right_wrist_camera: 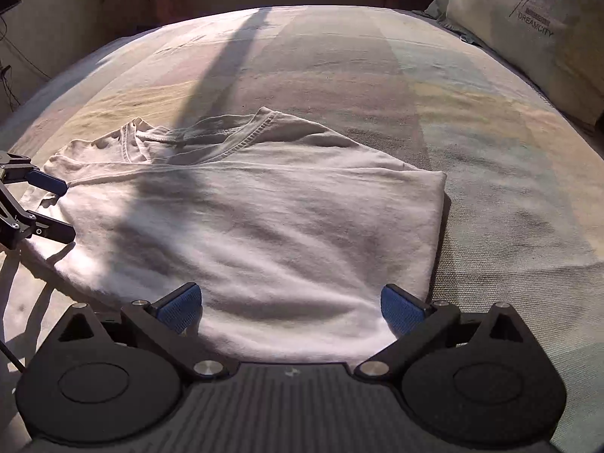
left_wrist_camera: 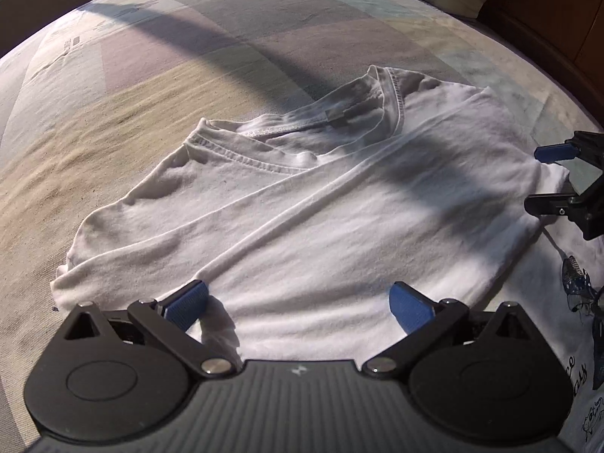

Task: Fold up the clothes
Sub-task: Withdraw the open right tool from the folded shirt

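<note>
Left wrist view: low over the near hem of the white T-shirt [left_wrist_camera: 302, 204], looking forward along the left gripper [left_wrist_camera: 298, 305] toward the collar and the striped bedspread [left_wrist_camera: 151, 87] beyond. Close; cloth fills mid-frame. Right gripper [left_wrist_camera: 543, 179] enters at its right edge. Right wrist view: same low, close stance at the shirt's hem, further right, facing across the bed toward a pillow [right_wrist_camera: 528, 26] at upper right. Both views share the shirt, collar, bedspread and one long diagonal shadow.
</note>
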Motion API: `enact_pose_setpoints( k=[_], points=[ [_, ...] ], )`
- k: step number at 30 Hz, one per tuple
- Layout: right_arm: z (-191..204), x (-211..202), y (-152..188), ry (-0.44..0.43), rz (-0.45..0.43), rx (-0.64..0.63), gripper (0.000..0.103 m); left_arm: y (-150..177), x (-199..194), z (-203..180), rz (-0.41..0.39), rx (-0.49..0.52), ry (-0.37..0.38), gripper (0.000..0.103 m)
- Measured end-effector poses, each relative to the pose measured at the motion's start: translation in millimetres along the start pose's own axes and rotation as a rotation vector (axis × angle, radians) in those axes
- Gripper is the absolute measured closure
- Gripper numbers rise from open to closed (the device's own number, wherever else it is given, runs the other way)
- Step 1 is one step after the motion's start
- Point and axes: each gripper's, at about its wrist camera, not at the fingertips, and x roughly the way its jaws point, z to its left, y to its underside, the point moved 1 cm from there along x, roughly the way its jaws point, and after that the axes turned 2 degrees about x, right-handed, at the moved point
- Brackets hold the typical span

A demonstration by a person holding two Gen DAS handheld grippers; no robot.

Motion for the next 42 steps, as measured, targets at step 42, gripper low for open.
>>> enact_pose_setpoints(
  k=[42],
  points=[
    [22,-37,25,-0.018,0.012,0.029,0.0,36,-41,-49,-0.017,0.011,-0.023,0.001]
  ],
)
